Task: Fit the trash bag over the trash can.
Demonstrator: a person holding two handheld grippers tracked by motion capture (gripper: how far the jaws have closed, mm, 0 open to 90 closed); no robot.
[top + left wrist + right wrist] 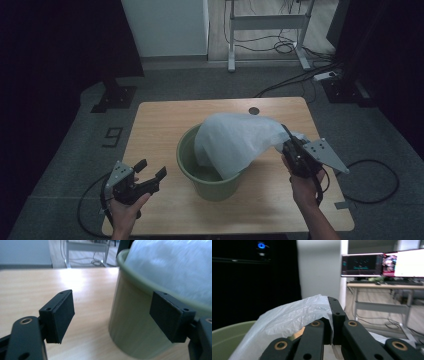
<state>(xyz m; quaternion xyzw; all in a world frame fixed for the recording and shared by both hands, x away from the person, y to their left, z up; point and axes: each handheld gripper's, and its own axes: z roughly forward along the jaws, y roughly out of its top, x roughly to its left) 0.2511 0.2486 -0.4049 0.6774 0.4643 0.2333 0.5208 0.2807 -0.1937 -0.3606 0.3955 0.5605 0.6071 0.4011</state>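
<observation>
- Left gripper view puts me closest to the work: my left gripper (111, 317) has its fingers (62, 315) spread wide with nothing between them but bare counter (37, 285) and the near wall of the green bucket (132, 335). The right-hand finger in this view sits in front of the bucket's rim; I cannot tell whether it touches it.
- In the high view, the left gripper (150, 172) hangs over the counter's near left part, just beside the bucket (212, 187), which lies to its right and slightly ahead.
- The relation the coming move turns on, as I judge it: the free edge of the white plastic bag (235, 142) hangs down inside the bucket on the side facing my left fingers, so the left hand is the nearer one to take it, going right and up over the rim.
- Right gripper view shows my right gripper (331, 322) with its fingers (337, 315) clamped together on a bunched fold of the bag (287, 320), the bucket rim (227, 335) low at the left.
- Farther off in the high view, the right gripper (290, 142) holds that corner to the bucket's right, above the rim, so the bag's long axis runs from the bucket's inside up and rightward to those fingers.
- The bag is partly in the bucket, draped over its far-right rim, not yet fitted around it.
</observation>
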